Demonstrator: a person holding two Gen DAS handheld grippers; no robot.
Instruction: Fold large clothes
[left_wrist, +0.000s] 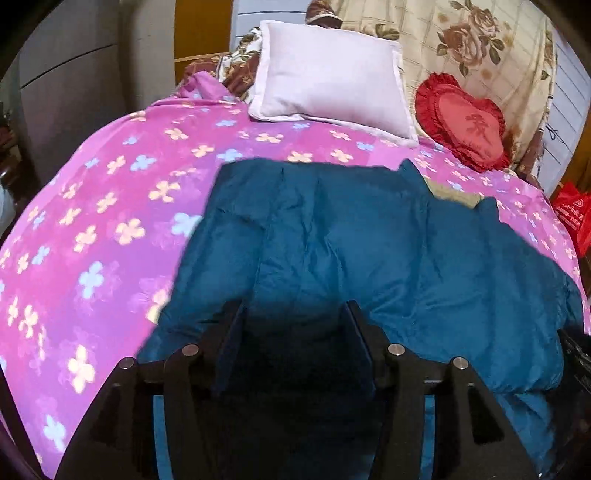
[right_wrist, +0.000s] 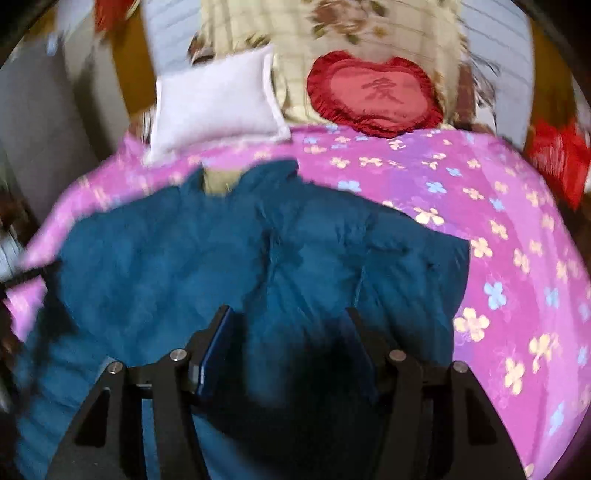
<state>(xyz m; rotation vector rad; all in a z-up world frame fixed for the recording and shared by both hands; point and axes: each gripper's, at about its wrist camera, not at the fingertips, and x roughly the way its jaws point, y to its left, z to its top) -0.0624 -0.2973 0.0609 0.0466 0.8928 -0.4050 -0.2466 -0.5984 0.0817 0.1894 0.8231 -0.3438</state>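
A big teal padded jacket (left_wrist: 332, 240) lies spread on the pink flowered bedspread (left_wrist: 92, 229). In the left wrist view its far hem reaches toward the pillows, and a pale lining shows at a gap near the right. My left gripper (left_wrist: 293, 314) hangs low over the jacket's near part, jaws apart, cloth beneath them but not pinched. In the blurred right wrist view the jacket (right_wrist: 221, 258) fills the left and middle. My right gripper (right_wrist: 288, 321) stands open just above it, with its fingers (right_wrist: 221, 332) on either side of a shadowed bulge of cloth.
A white pillow (left_wrist: 328, 74) and a red heart-shaped cushion (left_wrist: 465, 118) lean at the head of the bed against a floral blanket (left_wrist: 461, 44). A red plastic bag (left_wrist: 572, 214) sits off the right edge. Grey cabinets (left_wrist: 74, 81) stand to the left.
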